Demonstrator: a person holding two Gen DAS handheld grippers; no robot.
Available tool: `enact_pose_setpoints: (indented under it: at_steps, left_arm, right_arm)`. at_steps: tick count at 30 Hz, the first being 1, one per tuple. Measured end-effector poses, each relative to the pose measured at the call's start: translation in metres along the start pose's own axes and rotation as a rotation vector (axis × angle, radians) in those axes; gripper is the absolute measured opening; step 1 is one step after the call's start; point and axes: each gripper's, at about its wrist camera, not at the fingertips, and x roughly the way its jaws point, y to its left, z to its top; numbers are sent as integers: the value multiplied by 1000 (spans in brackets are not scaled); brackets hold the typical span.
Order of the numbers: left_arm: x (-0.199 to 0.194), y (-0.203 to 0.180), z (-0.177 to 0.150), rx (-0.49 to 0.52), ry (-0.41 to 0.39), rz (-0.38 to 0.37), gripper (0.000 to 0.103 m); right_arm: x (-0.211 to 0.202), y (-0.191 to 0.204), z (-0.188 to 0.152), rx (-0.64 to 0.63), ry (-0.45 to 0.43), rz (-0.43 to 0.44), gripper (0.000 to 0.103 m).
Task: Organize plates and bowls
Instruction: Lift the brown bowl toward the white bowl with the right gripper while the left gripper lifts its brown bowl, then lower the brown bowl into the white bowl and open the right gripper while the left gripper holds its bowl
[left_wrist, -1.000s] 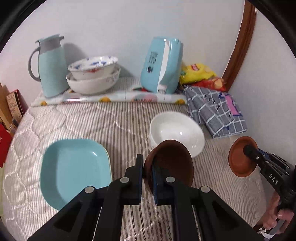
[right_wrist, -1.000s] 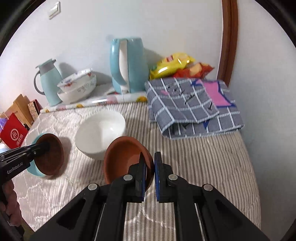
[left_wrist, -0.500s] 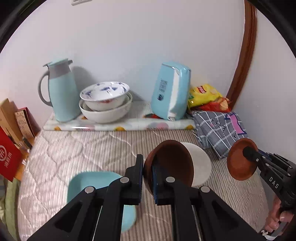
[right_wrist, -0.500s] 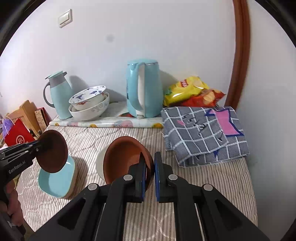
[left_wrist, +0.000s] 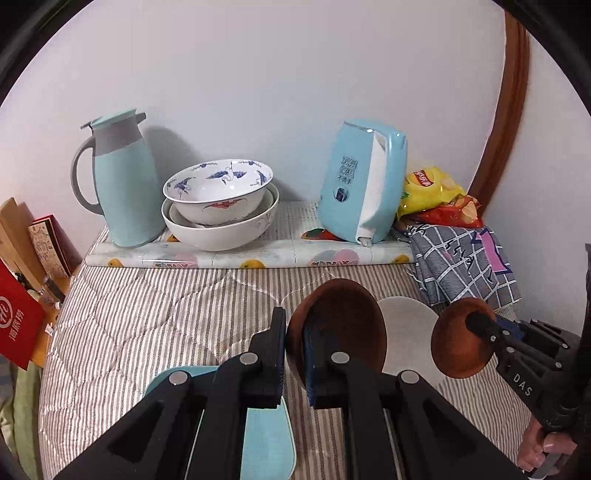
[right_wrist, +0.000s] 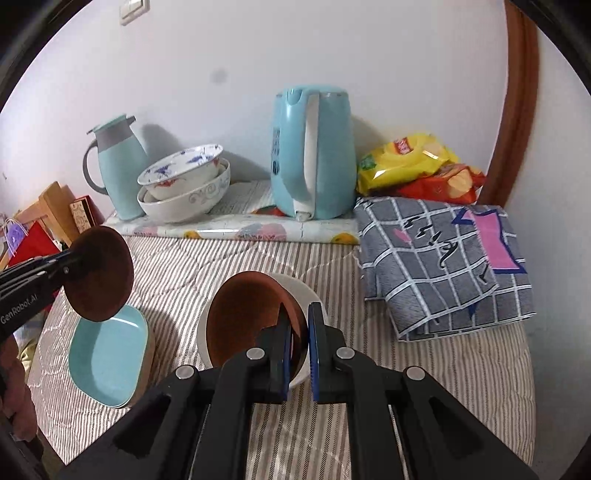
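Observation:
My left gripper (left_wrist: 294, 332) is shut on the rim of a dark brown bowl (left_wrist: 343, 325), held in the air above the striped quilt. My right gripper (right_wrist: 298, 325) is shut on the rim of a reddish-brown bowl (right_wrist: 247, 317), held over the white bowl (right_wrist: 297, 291). The white bowl also shows in the left wrist view (left_wrist: 410, 332). A light blue square plate (right_wrist: 105, 358) lies on the quilt at the left. Stacked patterned bowls (left_wrist: 221, 206) sit at the back by the wall. In the left wrist view the right gripper's bowl (left_wrist: 458, 339) shows at the right; in the right wrist view the left gripper's bowl (right_wrist: 101, 273) shows at the left.
A light blue thermos jug (left_wrist: 122, 181) and a light blue kettle (left_wrist: 362, 192) stand on a patterned mat at the back. Snack bags (left_wrist: 432, 192) and a folded checked cloth (right_wrist: 443, 262) lie at the right. Boxes and a red bag (left_wrist: 18, 317) stand off the left edge.
Both grippers have risen and pulled back from the quilt with their brown bowls. The white bowl and blue plate now lie lower and farther below them.

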Motion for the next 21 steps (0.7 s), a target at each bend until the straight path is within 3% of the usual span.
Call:
enact_pose_setpoints:
  at_steps: [21]
  left_arm:
    - [53,26,0,-45,74,8,9]
  right_arm:
    - [86,11,0,-61,170,6,8]
